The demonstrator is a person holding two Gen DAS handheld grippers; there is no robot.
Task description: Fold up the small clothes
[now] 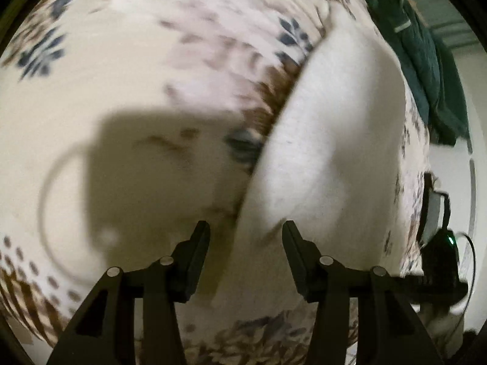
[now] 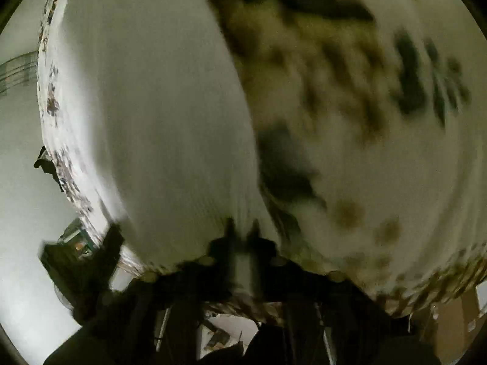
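White cloth, plain and unprinted, is the small garment point(image 1: 331, 140) of the task; it lies on a cream bedspread point(image 1: 91, 97) printed with brown and grey-blue leaf sprigs and rows of brown dots, which I take to cover a bed, though no frame or edge rail shows. In the left wrist view the garment's curved edge runs from upper right down toward the lower middle, and my left gripper point(image 1: 246, 237) hangs just above that edge with its black jaws apart at a moderate width and nothing pinched between them; one finger point(image 1: 199, 243) is over the print, the other over the white cloth. A dark blocky shadow point(image 1: 158, 176) with a looped outline falls on the bedspread left of the garment. Beyond the far edge, a dark green textile point(image 1: 426, 70) hangs or lies heaped by a pale wall, and a black device with a small green light point(image 1: 441, 252) sits at the right edge. The right wrist view is strongly blurred: my right gripper point(image 2: 242, 228) has its jaws drawn together over the white cloth, and I cannot tell whether any fabric is caught. Pale floor point(image 2: 21, 182) shows at left.
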